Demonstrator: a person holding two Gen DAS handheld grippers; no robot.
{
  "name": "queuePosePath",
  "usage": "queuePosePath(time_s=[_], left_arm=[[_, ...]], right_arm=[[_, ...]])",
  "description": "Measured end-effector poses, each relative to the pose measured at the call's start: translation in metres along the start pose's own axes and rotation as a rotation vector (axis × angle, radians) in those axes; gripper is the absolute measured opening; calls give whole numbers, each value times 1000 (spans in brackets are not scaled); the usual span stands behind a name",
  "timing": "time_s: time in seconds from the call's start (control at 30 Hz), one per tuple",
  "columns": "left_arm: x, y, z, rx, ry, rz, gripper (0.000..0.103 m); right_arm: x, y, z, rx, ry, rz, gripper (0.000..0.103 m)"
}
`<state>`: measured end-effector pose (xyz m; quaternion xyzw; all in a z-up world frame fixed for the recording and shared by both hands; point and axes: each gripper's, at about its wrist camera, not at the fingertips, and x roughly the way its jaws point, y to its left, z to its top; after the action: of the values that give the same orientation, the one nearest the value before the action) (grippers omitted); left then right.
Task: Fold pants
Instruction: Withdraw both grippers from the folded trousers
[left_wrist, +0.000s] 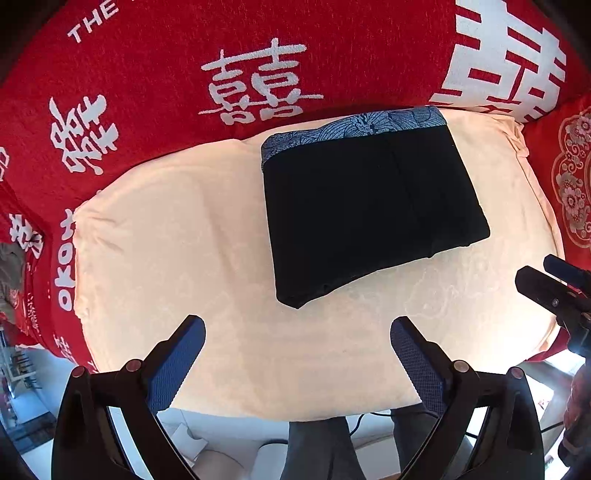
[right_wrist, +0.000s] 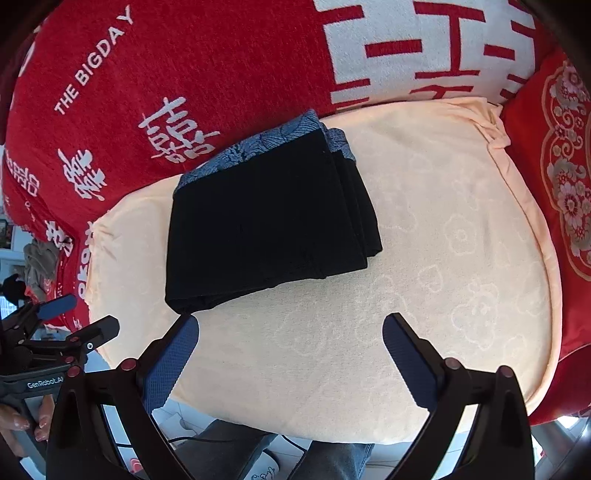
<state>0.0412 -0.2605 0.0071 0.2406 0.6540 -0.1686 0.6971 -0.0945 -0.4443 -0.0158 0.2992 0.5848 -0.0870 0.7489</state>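
Entry: one pair of pants (left_wrist: 373, 206), black, folded into a compact rectangular packet with a blue patterned waistband (left_wrist: 354, 129). I take the cream cushion (left_wrist: 184, 240) as my landmark. The packet lies flat on the cushion's top, in its far half, with the waistband edge at the cushion's far border next to the red blanket (left_wrist: 166, 55). The packet's long axis seems to run from the waistband edge toward the cushion's near edge, slightly skewed; the fisheye bend makes this uncertain. In the right wrist view the pants (right_wrist: 266, 221) show several stacked layers along their right side, so the folds open toward the cushion's right end.

Count: one folded garment, one cream cushion, one red blanket with white characters behind the cushion, one red embroidered pillow (left_wrist: 572, 177) at the cushion's right end.

Left gripper (left_wrist: 297, 339): jaws wide apart, nothing between them, hanging over the cushion's near half, clear of the packet. Right gripper (right_wrist: 290, 332): jaws likewise spread, empty, over the cushion's near half, its left fingertip (right_wrist: 184, 332) just short of the packet's near corner. Neither touches the pants. A hand (right_wrist: 22, 421) holds the left gripper's handle beyond the cushion's left end.
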Motion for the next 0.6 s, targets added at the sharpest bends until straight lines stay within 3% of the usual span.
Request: queuePosePath(time_s=[0.3, 0.6], left_arm=[[-20, -5, -16, -121, -3, -7, 101], [-16, 4, -28, -264, 4, -8, 101]], right_arm=[[-21, 5, 9, -114, 17, 51, 100], [-20, -38, 16, -88, 56, 67, 100]])
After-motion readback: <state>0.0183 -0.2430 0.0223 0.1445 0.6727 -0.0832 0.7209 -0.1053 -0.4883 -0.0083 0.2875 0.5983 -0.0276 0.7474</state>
